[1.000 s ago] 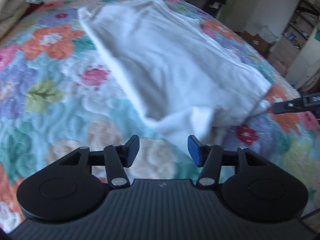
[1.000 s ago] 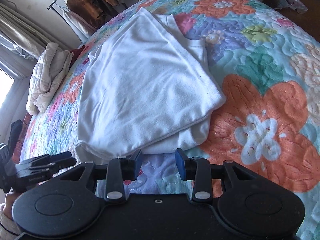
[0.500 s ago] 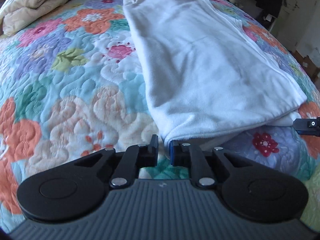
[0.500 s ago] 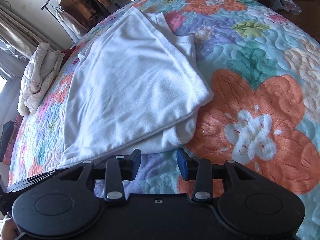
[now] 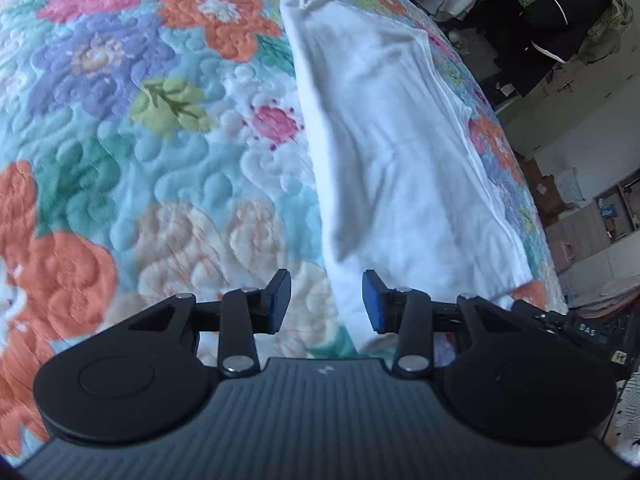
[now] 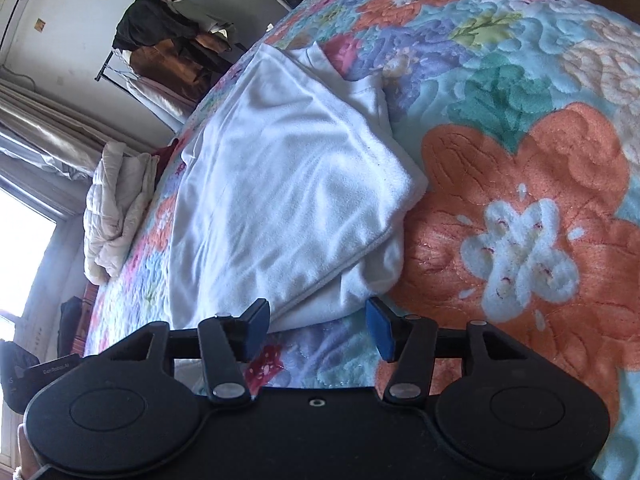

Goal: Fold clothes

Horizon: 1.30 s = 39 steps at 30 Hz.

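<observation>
A white garment lies folded lengthwise on the floral quilt. It also shows in the right wrist view as a long strip with a lower layer sticking out at its near end. My left gripper is open, with the garment's near left corner lying between its fingers. My right gripper is open and empty, just short of the garment's near edge.
A cream duvet is bundled at the far side of the bed. A clothes rack with dark garments stands by the wall. Shelves and boxes stand past the bed's right edge. The other gripper's body shows at lower right.
My left gripper was shut on the garment's near corner half a second ago and has now opened, letting it go. My right gripper has opened wider and stays near the edge.
</observation>
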### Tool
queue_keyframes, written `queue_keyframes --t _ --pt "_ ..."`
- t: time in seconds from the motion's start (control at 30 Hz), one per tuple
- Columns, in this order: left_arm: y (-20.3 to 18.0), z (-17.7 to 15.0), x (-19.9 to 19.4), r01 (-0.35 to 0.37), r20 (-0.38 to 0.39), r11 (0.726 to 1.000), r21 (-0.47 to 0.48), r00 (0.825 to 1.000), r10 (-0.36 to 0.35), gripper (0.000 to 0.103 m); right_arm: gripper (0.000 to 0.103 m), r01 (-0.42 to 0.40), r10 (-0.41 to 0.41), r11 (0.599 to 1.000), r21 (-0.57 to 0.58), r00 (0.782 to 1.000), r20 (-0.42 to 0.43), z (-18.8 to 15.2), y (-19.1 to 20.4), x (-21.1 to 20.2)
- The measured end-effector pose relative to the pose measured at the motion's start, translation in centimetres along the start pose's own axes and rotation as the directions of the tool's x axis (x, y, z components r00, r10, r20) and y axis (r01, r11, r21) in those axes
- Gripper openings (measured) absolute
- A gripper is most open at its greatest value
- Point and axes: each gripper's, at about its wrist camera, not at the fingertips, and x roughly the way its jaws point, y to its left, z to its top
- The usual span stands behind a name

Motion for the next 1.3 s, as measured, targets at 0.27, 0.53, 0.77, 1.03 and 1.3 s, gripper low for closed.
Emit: queue_keyframes --t 0.27,0.53,0.77,1.03,1.3 --pt "1.5 -2.4 8.1 0.194 -0.154 0.935 -0.297 0.957 -0.247 0.043 0.068 -0.09 0.072 0.988 0.129 0.989 0.131 -0.9 -3.2 1.0" --pt "0.7 -2.8 9.8 0.255 -0.063 0.901 -0.351 0.954 -0.294 0.059 0.063 -0.112 0.106 0.993 0.043 0.986 0.129 0.3 -1.4 4.0" --pt "-3.3 -2.9 8.2 0.174 -0.012 0.983 -0.06 0.984 -0.175 0.008 0.014 -0.052 0.068 0.993 -0.106 0.986 0.153 0.7 1.4 3.2" --pt "-4.0 -4.0 4.1 0.197 0.02 0.98 -0.022 0.98 -0.196 0.007 0.012 -0.065 0.082 0.993 -0.096 0.978 0.191 -1.1 3.3 -0.7" --pt "-5.1 -2.8 0.2 0.197 0.03 0.98 0.004 0.98 -0.197 0.007 0.012 -0.068 0.084 0.992 -0.109 0.986 0.146 -0.8 6.4 -3.4"
